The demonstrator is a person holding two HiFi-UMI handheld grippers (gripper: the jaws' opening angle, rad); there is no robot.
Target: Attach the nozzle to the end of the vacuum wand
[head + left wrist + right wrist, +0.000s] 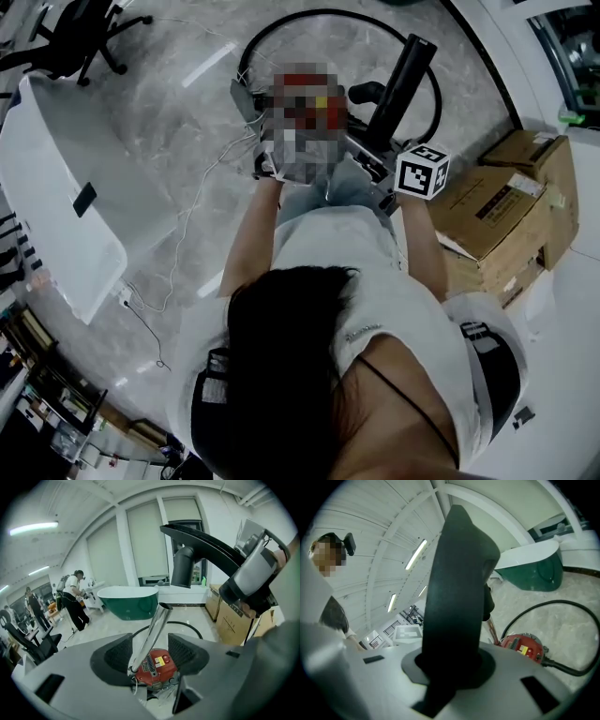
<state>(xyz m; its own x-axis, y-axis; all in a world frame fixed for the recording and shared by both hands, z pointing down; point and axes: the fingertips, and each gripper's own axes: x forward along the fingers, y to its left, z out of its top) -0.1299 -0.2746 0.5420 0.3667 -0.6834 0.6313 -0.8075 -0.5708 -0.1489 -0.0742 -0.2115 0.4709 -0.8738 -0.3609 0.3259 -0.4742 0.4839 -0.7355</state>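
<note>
We hold our left gripper (150, 657) wide open around the metal wand (153, 632), not pressing it; our right gripper (451, 667) clamps the black nozzle (457, 588)

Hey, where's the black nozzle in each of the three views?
Head view: nozzle upper right of centre, slanting.
Left gripper view: nozzle upper right, reaching across from the right edge.
Right gripper view: nozzle fills the centre, bottom to top.
Shared landmark: the looping black hose.

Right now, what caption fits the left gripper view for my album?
Open left gripper straddles the wand; vacuum below, nozzle above.
</note>
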